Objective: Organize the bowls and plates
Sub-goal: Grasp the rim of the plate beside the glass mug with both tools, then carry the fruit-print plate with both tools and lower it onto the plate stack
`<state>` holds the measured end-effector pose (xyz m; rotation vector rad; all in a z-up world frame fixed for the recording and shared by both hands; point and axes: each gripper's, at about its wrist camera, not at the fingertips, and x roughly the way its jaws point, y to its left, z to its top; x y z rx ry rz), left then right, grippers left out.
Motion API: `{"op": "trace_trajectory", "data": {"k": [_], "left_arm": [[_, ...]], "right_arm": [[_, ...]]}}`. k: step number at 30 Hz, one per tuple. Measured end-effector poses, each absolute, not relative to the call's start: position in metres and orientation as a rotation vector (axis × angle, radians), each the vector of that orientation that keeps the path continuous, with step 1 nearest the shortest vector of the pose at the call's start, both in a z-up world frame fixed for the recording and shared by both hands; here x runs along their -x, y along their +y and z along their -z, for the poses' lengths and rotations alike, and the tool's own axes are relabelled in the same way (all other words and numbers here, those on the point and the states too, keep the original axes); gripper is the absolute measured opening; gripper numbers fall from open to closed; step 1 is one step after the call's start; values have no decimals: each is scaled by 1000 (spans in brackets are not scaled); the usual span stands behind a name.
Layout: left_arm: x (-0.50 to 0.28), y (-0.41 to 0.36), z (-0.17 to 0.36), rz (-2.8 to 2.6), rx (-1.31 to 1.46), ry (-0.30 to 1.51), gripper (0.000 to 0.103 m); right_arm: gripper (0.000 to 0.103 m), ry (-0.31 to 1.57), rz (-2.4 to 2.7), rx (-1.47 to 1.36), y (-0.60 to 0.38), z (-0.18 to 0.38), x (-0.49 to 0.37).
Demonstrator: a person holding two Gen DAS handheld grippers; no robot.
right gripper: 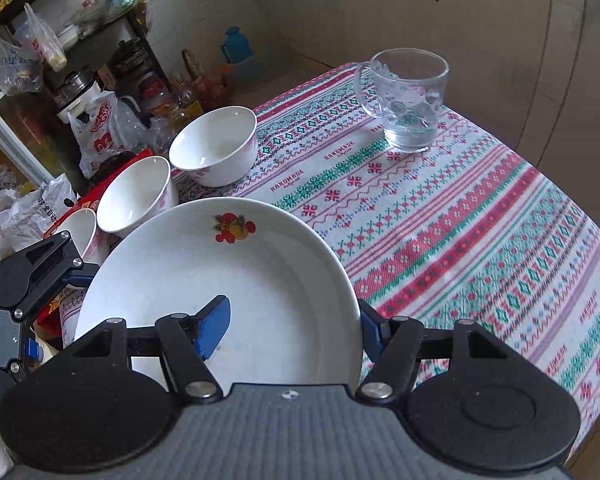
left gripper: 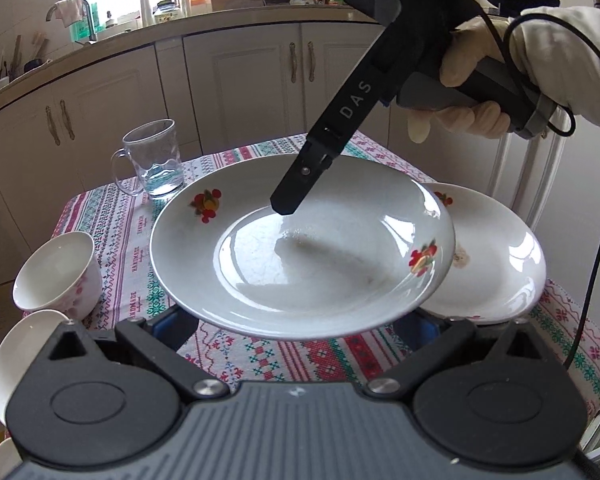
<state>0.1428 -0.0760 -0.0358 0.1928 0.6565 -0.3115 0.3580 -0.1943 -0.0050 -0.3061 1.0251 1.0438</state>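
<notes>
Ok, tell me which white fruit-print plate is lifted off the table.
The larger-looking white fruit-print plate in front, raised above the striped tablecloth. The other white plate lies flat on the cloth, partly hidden behind it.

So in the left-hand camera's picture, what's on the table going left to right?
Bowl → glass mug → lifted plate → second plate lying on the tablecloth, partly under the lifted one.
</notes>
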Motion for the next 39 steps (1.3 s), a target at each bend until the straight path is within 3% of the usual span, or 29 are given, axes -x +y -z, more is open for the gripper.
{"op": "trace_trajectory", "data": {"k": [39], "left_arm": [[-127,-136,46,559,-304,669,102]], "right_arm": [[72,1037,-801,76,-323,49,-294]]}}
